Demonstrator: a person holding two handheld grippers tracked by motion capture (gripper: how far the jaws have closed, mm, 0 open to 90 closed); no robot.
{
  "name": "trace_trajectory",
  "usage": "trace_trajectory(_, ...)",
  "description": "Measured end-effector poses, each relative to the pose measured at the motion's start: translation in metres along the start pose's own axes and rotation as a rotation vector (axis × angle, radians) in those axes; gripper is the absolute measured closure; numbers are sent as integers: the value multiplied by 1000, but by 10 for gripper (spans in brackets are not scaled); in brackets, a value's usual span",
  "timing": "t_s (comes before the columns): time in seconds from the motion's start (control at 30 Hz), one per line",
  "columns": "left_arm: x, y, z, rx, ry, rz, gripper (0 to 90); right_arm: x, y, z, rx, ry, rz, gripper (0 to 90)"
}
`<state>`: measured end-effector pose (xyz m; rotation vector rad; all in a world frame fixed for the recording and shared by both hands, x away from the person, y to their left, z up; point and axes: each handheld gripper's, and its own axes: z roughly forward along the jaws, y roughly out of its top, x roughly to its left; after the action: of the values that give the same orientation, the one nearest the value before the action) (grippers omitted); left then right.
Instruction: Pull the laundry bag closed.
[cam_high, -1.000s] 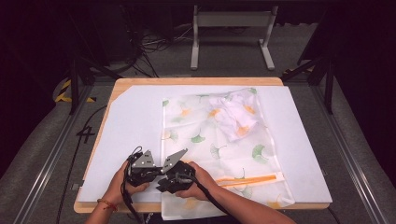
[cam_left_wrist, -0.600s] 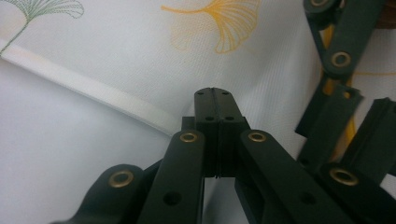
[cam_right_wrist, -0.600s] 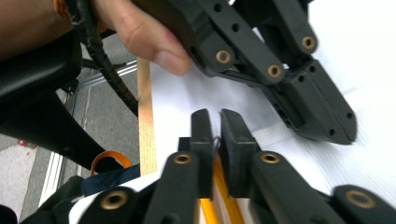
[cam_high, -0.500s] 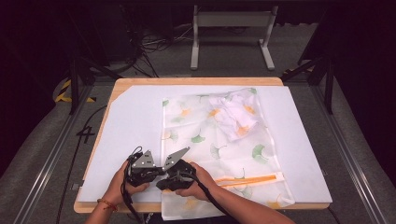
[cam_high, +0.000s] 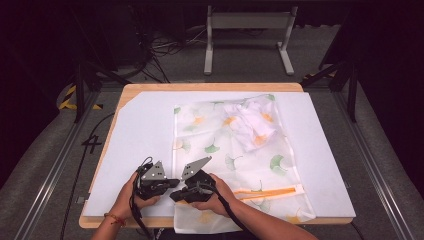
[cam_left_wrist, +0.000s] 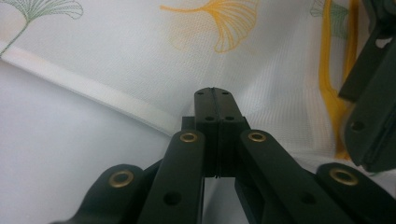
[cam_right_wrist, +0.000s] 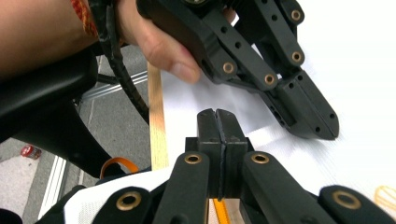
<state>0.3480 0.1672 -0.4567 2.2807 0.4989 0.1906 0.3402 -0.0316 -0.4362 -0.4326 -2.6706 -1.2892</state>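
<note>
— Where did things stand with the mesh laundry bag (cam_high: 235, 150)?

— It lay flat on the white sheet (cam_high: 140, 135) over the table (cam_high: 200, 87), from the centre of the high view down to the lower edge, its near corner hanging over the table's front. Both grippers sat at that lower-left corner: the left gripper (cam_high: 172, 182) and the right gripper (cam_high: 175, 196), tips almost meeting.

— Holding it?

— Both sets of jaws were clenched together; the right ones had just been closing. In the left gripper view (cam_left_wrist: 213, 93) the tips rested over the mesh near its white hem, but whether cloth was pinched, I couldn't tell. The same went for the right gripper view (cam_right_wrist: 217, 116).

— And the contents?

— A crumpled white garment (cam_high: 252, 122) showed through the mesh in the upper right of the bag — already inside. The orange zipper (cam_high: 270, 192) ran along the lower right; closing it or straightening the bag seemed to be what remained.
</note>
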Motion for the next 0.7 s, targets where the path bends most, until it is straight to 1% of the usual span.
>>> trace_trajectory(0.1,1,-1,0,-4,-7,-5,900,0,-3,-2,-6,2,11,900)
trace_trajectory(0.2,1,0,0,-3,-6,-4,900,-1,-4,-1,-4,5,11,900)
trace_trajectory(0.3,0,0,0,-4,-4,-7,900,0,-6,7,24,10,14,900)
trace_trajectory(0.37,0,-1,0,-4,-5,-7,900,-1,-7,9,28,13,6,900)
trace_trajectory(0.43,1,-1,0,-7,-6,-6,900,-3,-8,11,32,27,23,891)
trace_trajectory(0.5,1,-1,0,-3,-5,-6,900,-4,-8,11,37,33,19,873)
trace_trajectory(0.57,1,-1,0,-3,-6,-5,900,-3,-7,12,47,31,10,883)
trace_trajectory(0.63,1,-1,0,-3,-8,-5,900,-2,-7,12,47,12,-4,900)
trace_trajectory(0.67,1,-1,0,-6,-9,-6,900,-2,-7,11,46,11,-6,900)
trace_trajectory(0.7,1,-1,0,-5,-9,-6,900,-2,-7,9,26,11,11,900)
